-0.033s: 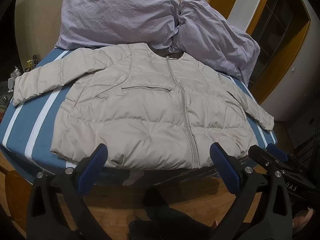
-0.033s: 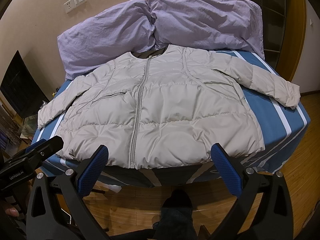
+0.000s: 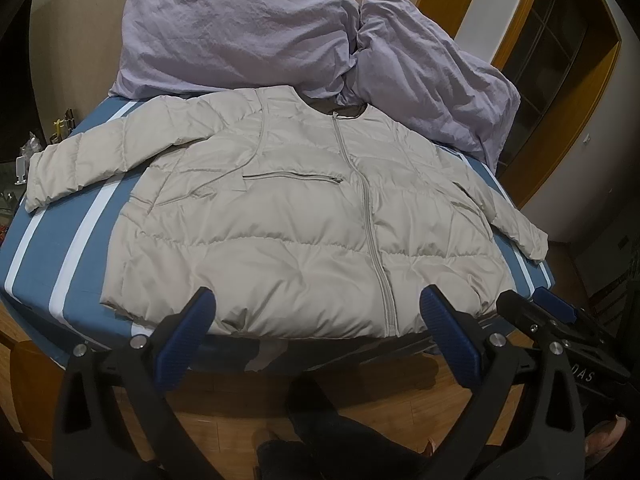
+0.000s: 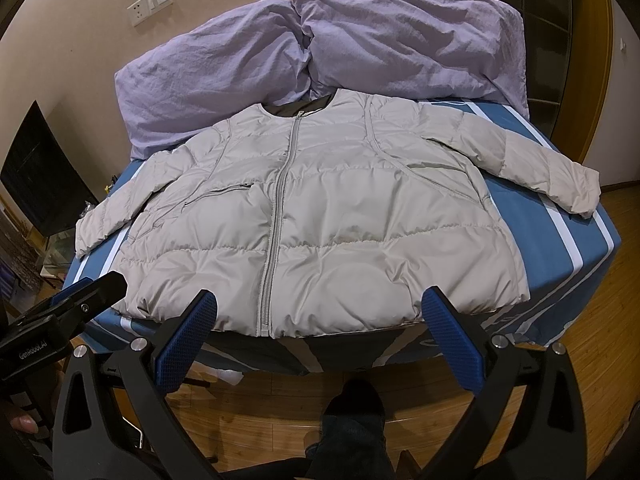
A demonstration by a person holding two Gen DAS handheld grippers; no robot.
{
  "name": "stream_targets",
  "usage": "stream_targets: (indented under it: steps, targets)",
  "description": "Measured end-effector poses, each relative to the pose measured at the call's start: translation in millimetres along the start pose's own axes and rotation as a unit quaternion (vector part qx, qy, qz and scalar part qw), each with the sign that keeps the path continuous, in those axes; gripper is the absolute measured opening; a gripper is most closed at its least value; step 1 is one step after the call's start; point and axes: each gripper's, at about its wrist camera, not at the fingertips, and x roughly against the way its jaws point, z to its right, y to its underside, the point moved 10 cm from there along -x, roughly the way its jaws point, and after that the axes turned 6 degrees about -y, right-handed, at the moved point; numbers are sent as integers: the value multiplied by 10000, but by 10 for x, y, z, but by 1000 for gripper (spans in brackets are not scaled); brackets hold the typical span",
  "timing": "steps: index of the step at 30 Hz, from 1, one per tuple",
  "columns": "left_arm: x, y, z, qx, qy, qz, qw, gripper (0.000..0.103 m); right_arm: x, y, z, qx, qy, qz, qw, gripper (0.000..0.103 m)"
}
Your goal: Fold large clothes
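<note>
Jacket (image 3: 304,224) lies flat, zipped, unchanged; left gripper (image 3: 316,320) and right gripper (image 4: 320,320) hover apart, folding not begun.

Bed (image 3: 72,264): blue cover with white stripes, standing on a wooden floor (image 4: 592,384). One beige padded jacket (image 3: 288,216) lies flat on it, front up, zipped, sleeves spread left and right, hem at the near edge. Two crumpled lilac pillows (image 4: 224,80) rest at the far end, touching the jacket's collar.
</note>
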Motion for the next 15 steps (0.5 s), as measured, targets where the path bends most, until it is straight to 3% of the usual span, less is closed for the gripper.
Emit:
stream_targets:
  steps: [15]
  targets:
    - [-4,-7,2,10,2,-16,10000,101,-24,-6,16,-8,-6,-14,10000,102]
